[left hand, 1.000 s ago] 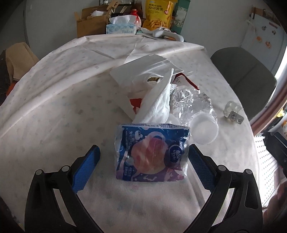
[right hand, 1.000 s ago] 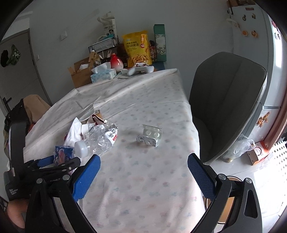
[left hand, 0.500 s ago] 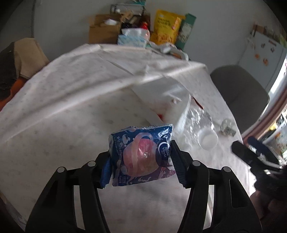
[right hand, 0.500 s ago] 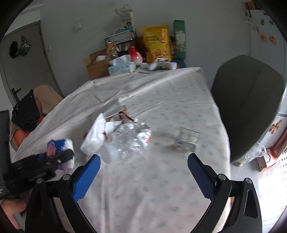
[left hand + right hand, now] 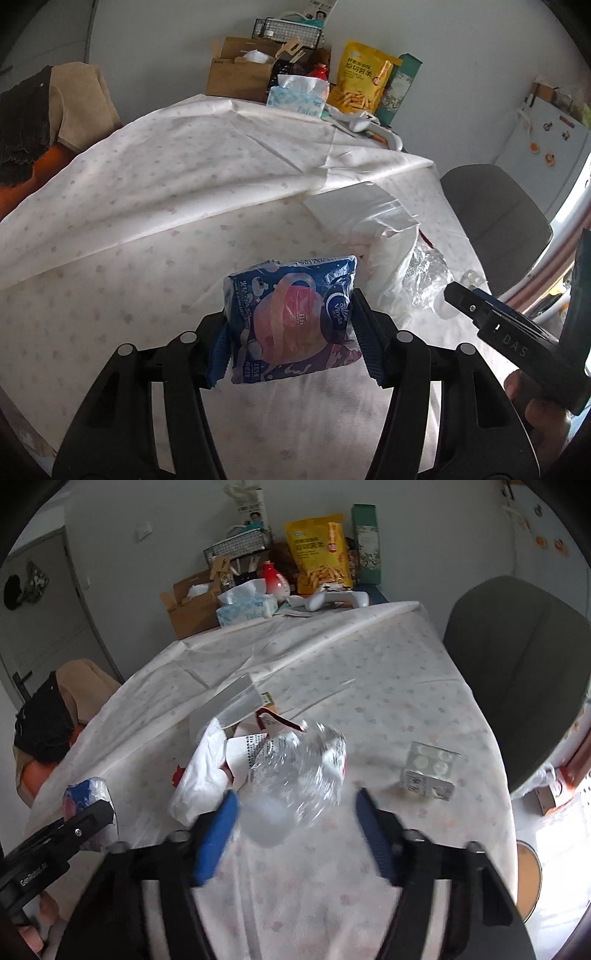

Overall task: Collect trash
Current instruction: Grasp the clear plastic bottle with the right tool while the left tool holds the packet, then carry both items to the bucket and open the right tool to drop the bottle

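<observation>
left gripper [image 5: 291,325] clamped on a blue vinda tissue pack [image 5: 291,317], pinched across its short sides between the blue pads and lifted clear of the desk [image 5: 147,206] cloth. soft, light, squashy wrapper by the look of it; likely to crumple rather than slip, so a hold across the middle as now seems sound. "vinda" legible in the white oval on the pack's right; small print along the top and left edges too fine to read. right gripper [image 5: 295,819] open, jaws apart and straddling a crushed clear plastic bottle [image 5: 299,771] lying on the desk just ahead, white cap end nearest and between the pads, neither pad visibly touching it; view a little blurred. bottle judged light, springy and slick, prone to squirt out sideways; best taken across the crumpled body just ahead of the cap rather than on the cap itself. just left of the bottle and ahead of the left pad, a crumpled white tissue [image 5: 201,771] and a white plastic bag [image 5: 225,705] with red-printed packaging under it. ahead and to the right of the right gripper, apart from the bottle, a blister pack of pills [image 5: 430,771]. far ahead at the desk's back edge, a yellow snack bag [image 5: 319,552] with chinese lettering not clearly readable and a tissue box [image 5: 245,609]. "das" printed on the right gripper's body, seen from the left wrist.
</observation>
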A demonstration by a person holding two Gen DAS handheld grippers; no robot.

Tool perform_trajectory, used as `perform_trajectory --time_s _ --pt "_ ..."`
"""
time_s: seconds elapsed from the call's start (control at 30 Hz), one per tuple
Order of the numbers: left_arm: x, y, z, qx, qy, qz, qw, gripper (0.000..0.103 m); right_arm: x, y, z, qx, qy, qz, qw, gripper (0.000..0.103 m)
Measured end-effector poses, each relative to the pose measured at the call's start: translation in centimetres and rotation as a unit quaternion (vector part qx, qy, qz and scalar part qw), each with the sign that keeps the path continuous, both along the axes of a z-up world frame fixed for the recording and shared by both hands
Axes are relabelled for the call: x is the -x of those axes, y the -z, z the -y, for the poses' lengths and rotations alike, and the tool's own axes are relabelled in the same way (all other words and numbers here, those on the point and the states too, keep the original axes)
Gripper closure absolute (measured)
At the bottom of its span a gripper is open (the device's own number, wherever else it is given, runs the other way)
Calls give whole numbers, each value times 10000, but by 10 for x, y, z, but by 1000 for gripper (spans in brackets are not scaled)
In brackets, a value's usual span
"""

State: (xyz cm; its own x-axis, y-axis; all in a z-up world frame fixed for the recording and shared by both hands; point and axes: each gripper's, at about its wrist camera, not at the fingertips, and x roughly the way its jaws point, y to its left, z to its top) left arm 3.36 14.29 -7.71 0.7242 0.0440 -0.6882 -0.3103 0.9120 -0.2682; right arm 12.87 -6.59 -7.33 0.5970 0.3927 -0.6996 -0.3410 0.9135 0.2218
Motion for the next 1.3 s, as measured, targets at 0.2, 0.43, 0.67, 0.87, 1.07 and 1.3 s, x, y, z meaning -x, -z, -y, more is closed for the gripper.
perform_trajectory --time_s 0.2,0.43,0.67,0.87,1.07,1.3 --pt "-7 1 17 10 238 0 9997 44 -3 -3 8 140 -6 -192 9997 74" --pt "-12 0 21 -9 224 -1 9997 44 -11 -3 5 134 58 -200 9997 44" --pt "-14 -7 29 -102 290 12 9995 44 -14 -4 15 39 115 -248 9996 70" --pt "-24 -15 49 -137 508 105 9986 44 -2 -20 37 -49 128 -278 9995 71" --pt "-33 -23 71 -194 696 162 9973 44 11 -30 54 -125 102 -335 9993 71" --pt "-40 -33 96 -301 929 228 9950 44 20 -37 80 -379 107 -385 9985 71"
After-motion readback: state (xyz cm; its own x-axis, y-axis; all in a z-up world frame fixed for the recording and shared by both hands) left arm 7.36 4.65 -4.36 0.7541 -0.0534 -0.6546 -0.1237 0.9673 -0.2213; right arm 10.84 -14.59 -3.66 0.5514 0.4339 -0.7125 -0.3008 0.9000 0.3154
